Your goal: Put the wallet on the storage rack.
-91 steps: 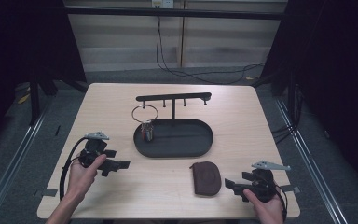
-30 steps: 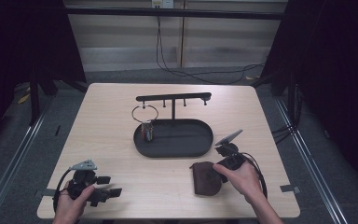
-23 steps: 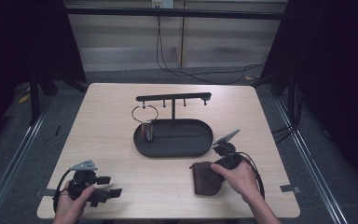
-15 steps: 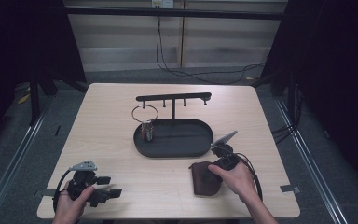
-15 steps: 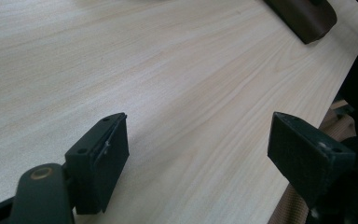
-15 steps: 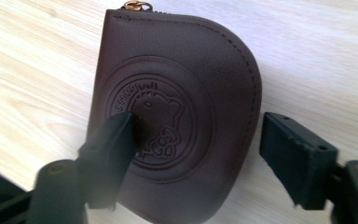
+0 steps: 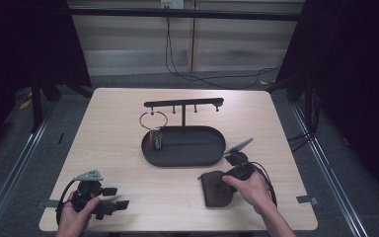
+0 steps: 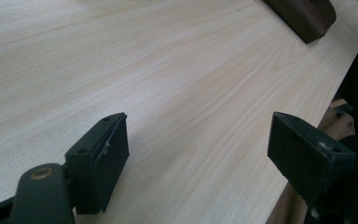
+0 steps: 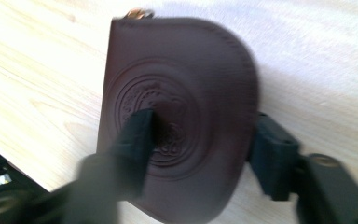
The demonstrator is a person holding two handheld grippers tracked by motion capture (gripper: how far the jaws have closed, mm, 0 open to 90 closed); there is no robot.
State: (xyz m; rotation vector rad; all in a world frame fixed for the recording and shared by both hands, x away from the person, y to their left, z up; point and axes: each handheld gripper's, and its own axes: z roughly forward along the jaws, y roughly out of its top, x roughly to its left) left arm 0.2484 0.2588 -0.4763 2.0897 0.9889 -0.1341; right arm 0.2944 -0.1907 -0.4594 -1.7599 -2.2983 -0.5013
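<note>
Though embossed, pouch [image 9: 177, 121] seal unreadable.

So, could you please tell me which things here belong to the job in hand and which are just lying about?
In the job:
- rounded brown leather pouch
- right gripper, its jaws just been closing around the pouch, one over its face, one at its edge

Lying about:
- black oval metal tray with its hook rail
- ring of keys
- left gripper, open over the light wooden table
</note>
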